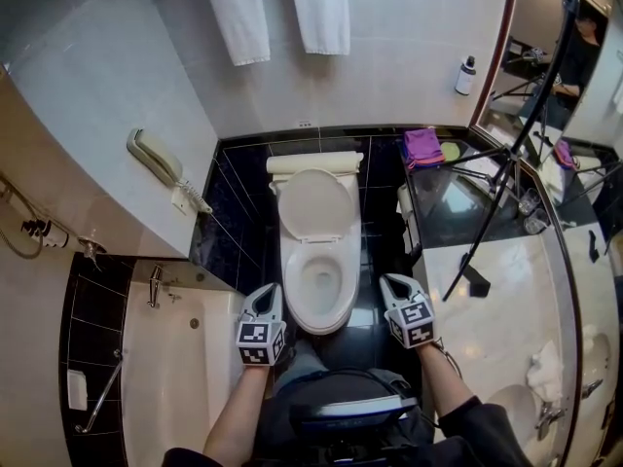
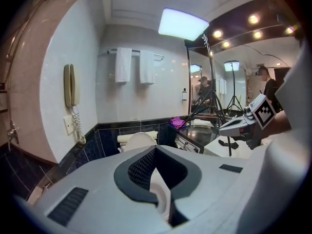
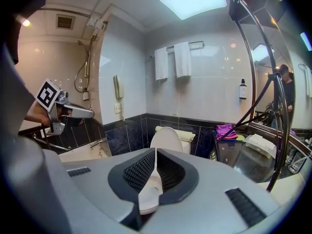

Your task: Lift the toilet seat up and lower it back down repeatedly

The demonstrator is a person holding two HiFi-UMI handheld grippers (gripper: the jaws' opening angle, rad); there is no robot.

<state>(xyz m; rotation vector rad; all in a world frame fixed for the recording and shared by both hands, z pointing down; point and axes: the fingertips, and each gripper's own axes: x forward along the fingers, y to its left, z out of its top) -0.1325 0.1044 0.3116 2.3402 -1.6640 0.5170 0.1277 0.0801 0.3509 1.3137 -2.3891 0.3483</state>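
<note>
The toilet seat (image 1: 314,204) stands raised at the back of the toilet bowl (image 1: 319,285). The left tongs (image 1: 268,290) and right tongs (image 1: 392,282) hover either side of that bowl's front. Both are closed and empty.

Right hand-held gripper (image 3: 155,155) closed, empty; toilet (image 3: 166,139) ahead.
</note>
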